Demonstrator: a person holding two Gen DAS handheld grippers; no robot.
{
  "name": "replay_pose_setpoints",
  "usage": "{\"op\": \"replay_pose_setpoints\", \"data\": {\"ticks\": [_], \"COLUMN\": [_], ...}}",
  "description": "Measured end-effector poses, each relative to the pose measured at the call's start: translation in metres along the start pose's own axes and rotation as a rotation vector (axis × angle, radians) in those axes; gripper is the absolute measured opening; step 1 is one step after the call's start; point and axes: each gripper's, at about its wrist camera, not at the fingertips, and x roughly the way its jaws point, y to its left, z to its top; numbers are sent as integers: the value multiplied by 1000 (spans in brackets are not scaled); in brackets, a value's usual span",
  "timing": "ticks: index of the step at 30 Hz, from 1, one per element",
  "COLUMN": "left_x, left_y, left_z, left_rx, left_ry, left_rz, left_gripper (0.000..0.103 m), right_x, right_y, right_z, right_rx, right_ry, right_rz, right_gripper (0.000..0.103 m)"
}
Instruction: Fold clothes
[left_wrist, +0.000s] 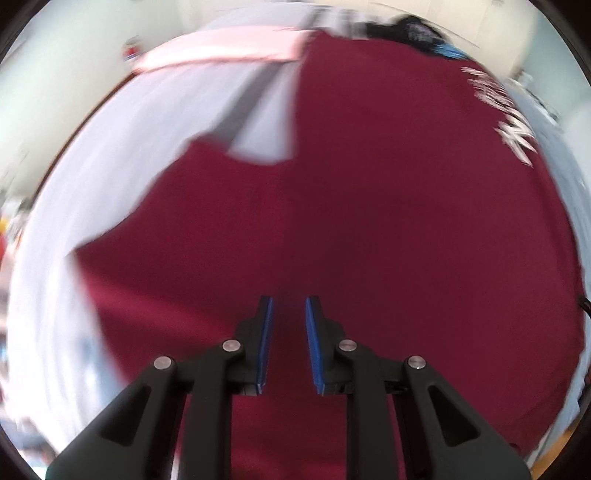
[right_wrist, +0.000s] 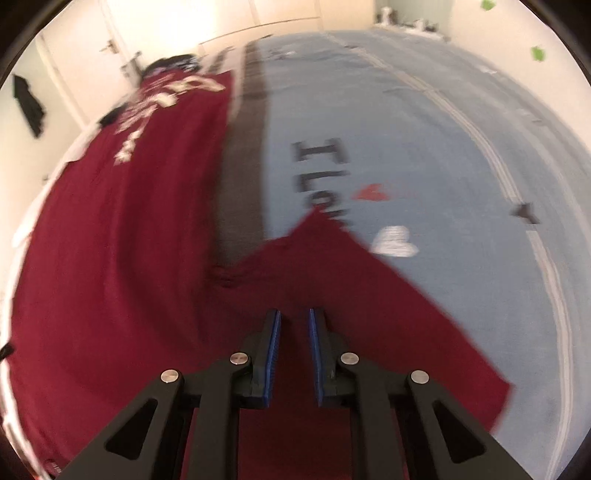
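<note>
Dark letters on blue bedspread (right_wrist: 369, 122) blurred, upside down, roughly "I L". White print on maroon shirt (right_wrist: 110, 229) unreadable.

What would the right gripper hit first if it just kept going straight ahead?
Probably the red shirt: the right gripper, jaws apart, points at its sleeve, with the blue bedspread beyond. Blur makes depth uncertain.

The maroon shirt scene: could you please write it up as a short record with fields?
garment: maroon shirt with pale lettering, spread flat
surface: light blue bedspread with black letters, a red heart and a white heart
sleeve: one sleeve lies out over the bedspread
left tool: open, over the shirt's body, holding nothing
right tool: open, over the sleeve, holding nothing
image quality: motion blur in both views
</note>
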Motion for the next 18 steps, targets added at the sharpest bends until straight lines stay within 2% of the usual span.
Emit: {"op": "replay_pose_setpoints", "data": {"ticks": [2,5,10,11,15,18], "left_x": [-15,-30,-55,-60,-81,-92], "left_y": [16,0,-27,-32,-54,-69], "left_z": [-21,-53,-106,-117,-160,-189], "left_rx": [-53,0,88,105,175,225], "left_ry": [-10,-15,-24,-26,-33,-36], "left_rz": [-11,-63,-150,-167,-236,-280], "left_gripper": [16,16,39,41,42,42], "right_x": [-13,-43,-98,-106,-141,-151], "right_y": [-3,12,66,77,123,151], "right_z": [-5,-32,-112,-129,-188,-223], "right_rx": [16,-32,-130,-141,-258,-317], "right_ry": [-18,-2,50,60,33,28], "right_rz": [-15,65,233,268,315,328], "right_gripper": [19,19,28,32,35,35]}}
